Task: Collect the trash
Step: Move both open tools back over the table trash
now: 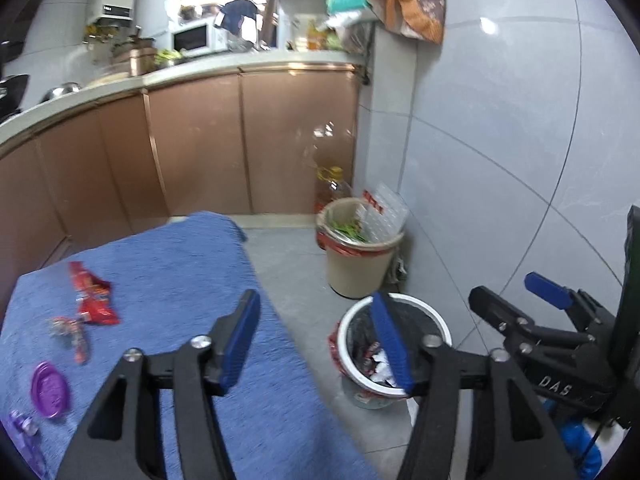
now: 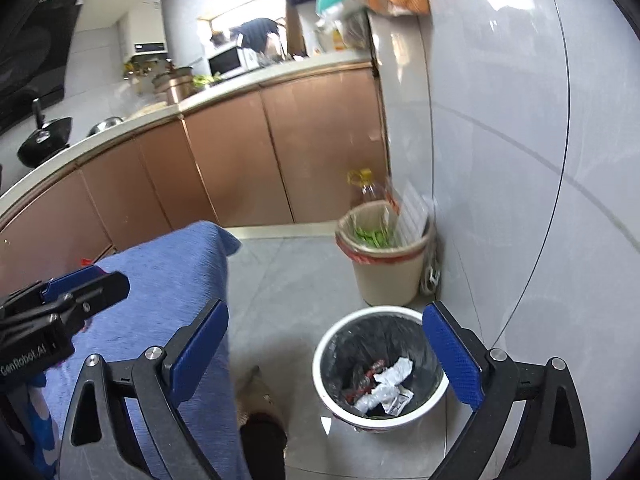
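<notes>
Blue cloth (image 1: 168, 280) carries your remaining trash: a red wrapper (image 1: 94, 300) and purple lid (image 1: 50, 390) near its left edge. Your left gripper (image 1: 316, 344) and right gripper (image 2: 326, 354) gape empty; crumpled paper (image 2: 390, 384) lies in the white bin (image 2: 332, 334).

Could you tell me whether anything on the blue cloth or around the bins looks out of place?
Yes. A torn red wrapper, a crumpled foil scrap and a purple lid lie loose on the blue cloth, not in the white bin, which already holds crumpled paper. Nothing looks spilled on the floor.
</notes>
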Available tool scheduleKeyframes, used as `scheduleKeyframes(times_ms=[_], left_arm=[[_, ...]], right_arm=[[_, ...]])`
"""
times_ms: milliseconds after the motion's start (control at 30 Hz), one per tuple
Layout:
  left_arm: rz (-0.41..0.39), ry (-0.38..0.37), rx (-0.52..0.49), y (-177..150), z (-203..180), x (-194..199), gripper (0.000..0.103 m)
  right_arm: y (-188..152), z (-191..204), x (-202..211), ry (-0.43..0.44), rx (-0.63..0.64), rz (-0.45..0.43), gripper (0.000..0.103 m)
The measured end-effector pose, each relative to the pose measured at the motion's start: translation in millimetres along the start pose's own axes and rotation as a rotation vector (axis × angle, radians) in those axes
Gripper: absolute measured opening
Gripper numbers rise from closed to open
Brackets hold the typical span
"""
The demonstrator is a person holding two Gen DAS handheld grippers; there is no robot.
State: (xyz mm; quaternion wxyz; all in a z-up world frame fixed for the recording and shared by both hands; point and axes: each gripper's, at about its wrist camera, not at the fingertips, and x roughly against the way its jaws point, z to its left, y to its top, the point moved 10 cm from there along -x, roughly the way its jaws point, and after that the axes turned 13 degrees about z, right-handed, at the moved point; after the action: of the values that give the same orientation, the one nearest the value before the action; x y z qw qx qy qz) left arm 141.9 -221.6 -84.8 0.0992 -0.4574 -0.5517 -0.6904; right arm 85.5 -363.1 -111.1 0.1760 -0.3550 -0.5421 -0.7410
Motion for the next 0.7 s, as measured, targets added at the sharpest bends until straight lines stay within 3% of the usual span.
scheduleKeyframes(times_ms=[333, 700], left_arm=[[-0.11, 0.11, 0.076, -18.4, 53.6, 71.7, 0.065], [-0.187, 0.146, 0.153, -37.0, 84.6, 117.8, 0.066]], right_arm=[[-2.1, 48.7, 46.0, -0.019, 0.075, -0.073, 0.097], [-5.8, 63.6, 83.7, -0.013, 0.065, -0.133, 0.103]])
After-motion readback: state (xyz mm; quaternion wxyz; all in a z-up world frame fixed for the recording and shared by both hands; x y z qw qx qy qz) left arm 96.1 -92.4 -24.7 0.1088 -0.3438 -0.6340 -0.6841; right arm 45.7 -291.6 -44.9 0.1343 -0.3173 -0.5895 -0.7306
